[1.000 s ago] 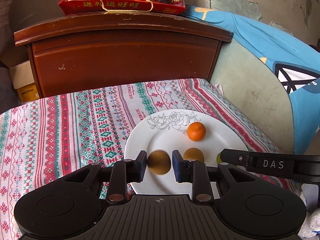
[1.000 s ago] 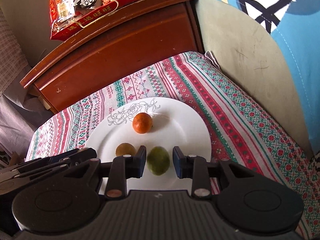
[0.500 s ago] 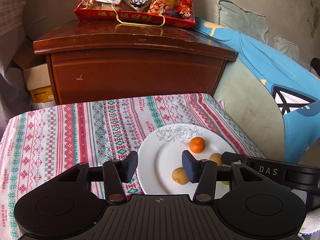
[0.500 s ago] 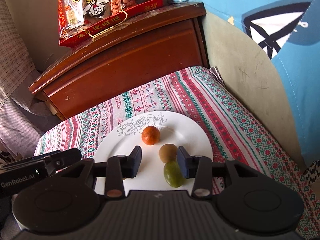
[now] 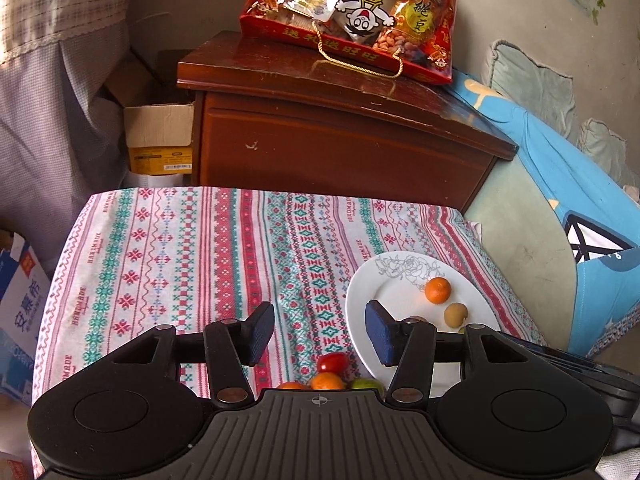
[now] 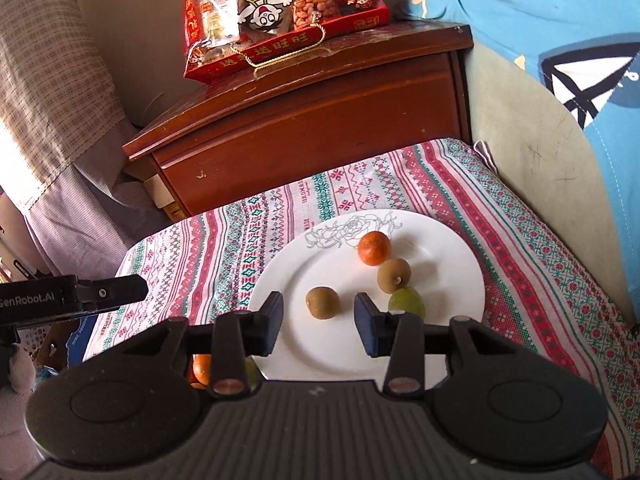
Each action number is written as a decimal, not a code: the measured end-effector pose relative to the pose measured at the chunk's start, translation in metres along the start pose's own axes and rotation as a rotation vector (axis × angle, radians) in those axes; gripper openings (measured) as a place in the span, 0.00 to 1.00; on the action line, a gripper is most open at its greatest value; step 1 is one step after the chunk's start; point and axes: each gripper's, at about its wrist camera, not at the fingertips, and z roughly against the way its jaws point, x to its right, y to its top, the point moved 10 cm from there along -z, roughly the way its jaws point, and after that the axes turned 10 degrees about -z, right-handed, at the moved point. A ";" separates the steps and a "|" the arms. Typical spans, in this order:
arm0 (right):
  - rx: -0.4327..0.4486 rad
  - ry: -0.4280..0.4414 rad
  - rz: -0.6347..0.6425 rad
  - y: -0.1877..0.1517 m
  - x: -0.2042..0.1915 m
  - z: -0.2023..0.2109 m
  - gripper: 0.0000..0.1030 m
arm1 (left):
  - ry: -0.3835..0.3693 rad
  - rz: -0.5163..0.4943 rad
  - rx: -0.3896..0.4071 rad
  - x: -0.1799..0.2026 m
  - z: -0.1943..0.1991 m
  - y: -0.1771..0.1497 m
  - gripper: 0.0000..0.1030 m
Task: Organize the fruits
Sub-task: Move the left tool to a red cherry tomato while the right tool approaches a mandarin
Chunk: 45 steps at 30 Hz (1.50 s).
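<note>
Setting: private home, a lived-in bedroom or sitting corner. Evidence: dark wooden cabinet (image 5: 344,136) bearing a red festive snack gift bag (image 5: 356,12); surface spread with a cross-stitch-patterned cloth (image 5: 200,256); white rose-printed plate (image 6: 440,248); checked curtain (image 5: 52,40); blue printed bedding (image 5: 580,200) over a cushioned edge; opened cardboard boxes (image 5: 158,136) stowed beside the cabinet; worn, marked wall (image 5: 560,12).

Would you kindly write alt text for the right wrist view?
A white plate on a patterned tablecloth holds an orange, two brown fruits and a green one. The right gripper hovers empty above, jaws apart.
</note>
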 end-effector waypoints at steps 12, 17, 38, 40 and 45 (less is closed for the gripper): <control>-0.051 0.060 0.021 -0.036 -0.023 0.010 0.40 | 0.033 0.027 0.003 -0.020 0.020 -0.024 0.61; -0.085 0.080 0.048 -0.056 -0.034 0.009 0.40 | 0.040 0.001 -0.014 -0.020 0.025 -0.039 0.61; -0.177 0.148 0.222 -0.116 -0.075 -0.011 0.40 | 0.104 -0.031 -0.142 -0.050 0.029 -0.101 0.61; -0.173 0.145 0.235 -0.118 -0.077 -0.015 0.40 | 0.114 -0.046 -0.143 -0.052 0.030 -0.103 0.60; -0.180 0.147 0.247 -0.122 -0.079 -0.025 0.38 | 0.112 -0.062 -0.145 -0.056 0.030 -0.110 0.60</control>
